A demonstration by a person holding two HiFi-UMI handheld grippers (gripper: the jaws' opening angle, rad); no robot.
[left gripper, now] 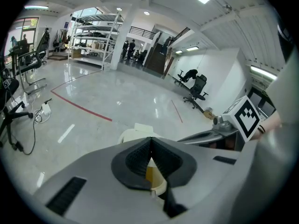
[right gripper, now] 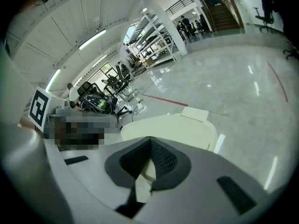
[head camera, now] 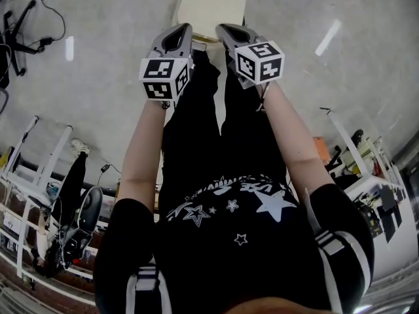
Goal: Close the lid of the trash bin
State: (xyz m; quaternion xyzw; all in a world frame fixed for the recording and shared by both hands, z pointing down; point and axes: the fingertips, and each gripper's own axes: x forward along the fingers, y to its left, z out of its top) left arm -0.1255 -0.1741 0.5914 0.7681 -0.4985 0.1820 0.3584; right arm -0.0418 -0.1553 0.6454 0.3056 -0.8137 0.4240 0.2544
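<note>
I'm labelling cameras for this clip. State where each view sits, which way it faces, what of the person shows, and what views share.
Head view: on the person's head, facing steeply down; shows forearms, torso, left gripper, right gripper, trash bin ahead.
Left gripper view: on the left gripper, looking along its shut jaws over the bin into the hall; the right gripper's marker cube at right.
Right gripper view: on the right gripper, looking along its shut jaws onto the bin's lid.
Shared: all three show the bin.

Bright, even illumination from ceiling strip lights (right gripper: 91, 40); their glare streaks the glossy floor (left gripper: 117, 101). Both gripper views show strong fisheye bending and dark vignetted corners. The near jaws are slightly soft.
</note>
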